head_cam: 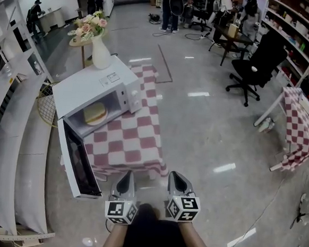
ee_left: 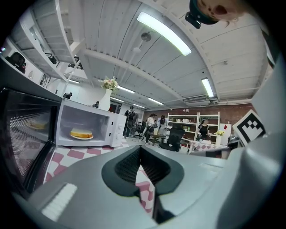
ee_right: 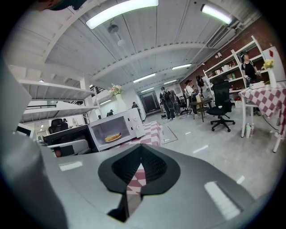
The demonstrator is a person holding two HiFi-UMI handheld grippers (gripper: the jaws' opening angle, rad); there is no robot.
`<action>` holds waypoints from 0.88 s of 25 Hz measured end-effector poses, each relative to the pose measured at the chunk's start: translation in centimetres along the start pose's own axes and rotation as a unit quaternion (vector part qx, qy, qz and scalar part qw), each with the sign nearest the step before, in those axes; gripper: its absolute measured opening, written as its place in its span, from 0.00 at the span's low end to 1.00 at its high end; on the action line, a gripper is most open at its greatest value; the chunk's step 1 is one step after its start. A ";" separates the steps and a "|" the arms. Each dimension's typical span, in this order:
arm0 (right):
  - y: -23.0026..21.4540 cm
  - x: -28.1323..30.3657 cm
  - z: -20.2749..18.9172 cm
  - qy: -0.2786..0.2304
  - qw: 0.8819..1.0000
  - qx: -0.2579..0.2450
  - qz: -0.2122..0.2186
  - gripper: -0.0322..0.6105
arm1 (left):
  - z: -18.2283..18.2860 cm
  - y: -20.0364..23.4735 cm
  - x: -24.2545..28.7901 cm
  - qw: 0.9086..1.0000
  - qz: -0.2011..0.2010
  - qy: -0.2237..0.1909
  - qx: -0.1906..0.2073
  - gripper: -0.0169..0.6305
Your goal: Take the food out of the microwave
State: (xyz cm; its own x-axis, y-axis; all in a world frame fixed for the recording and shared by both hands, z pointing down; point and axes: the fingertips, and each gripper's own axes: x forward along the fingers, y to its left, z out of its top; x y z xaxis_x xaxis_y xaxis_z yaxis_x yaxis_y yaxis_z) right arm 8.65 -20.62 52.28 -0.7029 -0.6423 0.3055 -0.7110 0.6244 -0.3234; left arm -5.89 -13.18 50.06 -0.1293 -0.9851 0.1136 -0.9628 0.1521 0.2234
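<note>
We are holding the left gripper [head_cam: 127,175] and the right gripper [head_cam: 175,176] side by side, pointing forward. Both jaws are sitting closed, gripping nothing.

Food [head_cam: 95,113] inside the microwave [head_cam: 91,83]: too small and distant for any sure identification.

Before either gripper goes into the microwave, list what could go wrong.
Both the left gripper and right gripper are shut; unopened, they might shove the plate of food deeper. The open door juts toward the left gripper and could be knocked. A bump to the microwave may topple the vase seemingly on top.
</note>
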 end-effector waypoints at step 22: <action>-0.6 2.3 0.3 0.010 1.000 -0.004 -0.006 0.05 | 0.4 0.9 2.4 1.000 0.004 0.001 -0.003 0.04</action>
State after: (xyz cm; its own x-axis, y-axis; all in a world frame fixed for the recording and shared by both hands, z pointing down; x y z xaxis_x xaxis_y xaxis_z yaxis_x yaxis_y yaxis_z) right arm 7.50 -22.59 52.90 -0.6941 -0.6411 0.3276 -0.7199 0.6198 -0.3124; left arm -7.17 -15.47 50.11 -0.1367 -0.9836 0.1173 -0.9604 0.1606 0.2276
